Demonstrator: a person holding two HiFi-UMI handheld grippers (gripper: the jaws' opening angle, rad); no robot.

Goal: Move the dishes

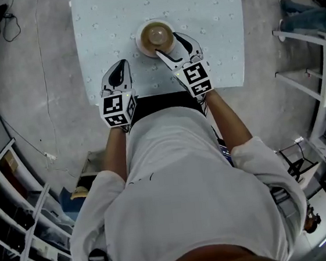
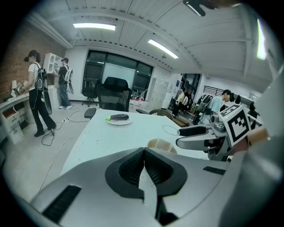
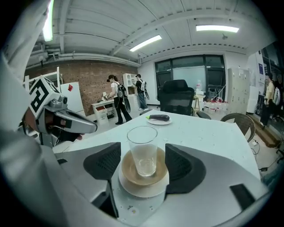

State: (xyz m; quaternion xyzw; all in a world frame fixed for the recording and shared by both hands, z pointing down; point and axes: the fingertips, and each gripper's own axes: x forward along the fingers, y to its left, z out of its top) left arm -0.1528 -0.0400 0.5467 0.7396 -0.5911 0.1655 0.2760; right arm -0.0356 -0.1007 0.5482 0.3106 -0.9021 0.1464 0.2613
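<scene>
Step in hand, as judged: approach to grasp. Right claw (image 3: pixel 142 159) is spread and straddles the stack at frame centre, pads clear of it: glass (image 3: pixel 143 148) in bowl (image 3: pixel 131 173) on plate (image 3: pixel 142 191), on the worktop (image 3: pixel 208 133). Left claw (image 2: pixel 144 155) is pressed together and empty. Next move calls for a square closure and a level lift.

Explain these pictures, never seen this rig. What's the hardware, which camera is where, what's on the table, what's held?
No robot: a person holds a two-jaw gripper in each hand. The head view looks down from the person's head; each gripper view rides on its gripper. On the pale-clothed table stands a clear drinking glass in a shallow brown bowl on a round white plate; farther off, a dark eggplant on a small white plate. The left gripper is shut, empty. The right gripper is open, jaws flanking the stack, gripping nothing.
</scene>
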